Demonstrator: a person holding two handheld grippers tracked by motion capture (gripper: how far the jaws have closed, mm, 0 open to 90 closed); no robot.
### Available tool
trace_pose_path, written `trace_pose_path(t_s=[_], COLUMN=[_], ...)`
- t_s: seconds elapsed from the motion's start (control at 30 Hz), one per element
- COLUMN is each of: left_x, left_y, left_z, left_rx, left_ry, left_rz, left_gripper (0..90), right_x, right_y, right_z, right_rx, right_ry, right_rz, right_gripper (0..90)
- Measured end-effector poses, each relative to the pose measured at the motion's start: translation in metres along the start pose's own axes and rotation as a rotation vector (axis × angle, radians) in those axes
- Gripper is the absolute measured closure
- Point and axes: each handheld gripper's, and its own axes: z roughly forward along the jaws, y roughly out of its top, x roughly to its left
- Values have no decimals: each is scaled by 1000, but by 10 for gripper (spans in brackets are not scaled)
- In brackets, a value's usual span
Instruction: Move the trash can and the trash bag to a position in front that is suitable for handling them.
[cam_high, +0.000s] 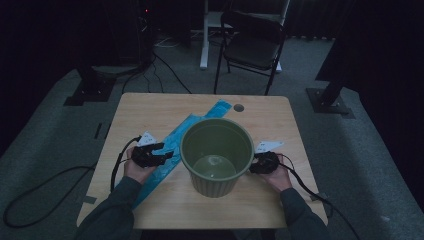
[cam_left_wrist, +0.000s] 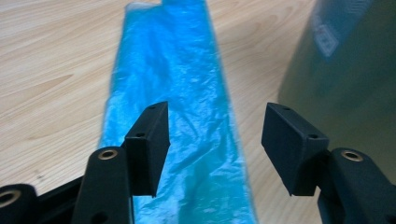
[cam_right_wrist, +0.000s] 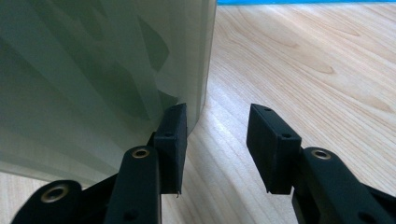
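a green bin (cam_high: 216, 155) stands mid-bench (cam_high: 150, 107) on a flat blue bag (cam_left_wrist: 177, 116). left claw (cam_left_wrist: 215, 147) hangs spread over the bag; right claw (cam_right_wrist: 217, 147) (also spread) sits beside the bin.

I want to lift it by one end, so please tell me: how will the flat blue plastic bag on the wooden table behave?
The flat blue plastic bag looks thin and wrinkled, so it will probably droop. It seems very light. Its glossy film may slip between the jaws.
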Motion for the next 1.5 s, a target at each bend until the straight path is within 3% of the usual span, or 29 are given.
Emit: trace_pose_path(t_s=[0.33,0.8,1.0,1.33,1.5], left_x=[16,38,48,52,52], left_y=[-6,-12,-13,-12,-13], left_z=[1,14,24,35,39], left_rx=[37,97,131,169,185], left_ry=[77,122,120,91,92], left_rz=[-38,-82,-114,-151,-144], left_gripper=[330,308,304,304,308], right_x=[8,13,13,14,14], right_y=[4,5,5,5,5], right_z=[4,5,5,5,5], right_rx=[10,16,19,26,28], right_ry=[30,62,68,72,73], right_rz=[-28,-37,-39,-44,-48], right_gripper=[577,578,581,584,585])
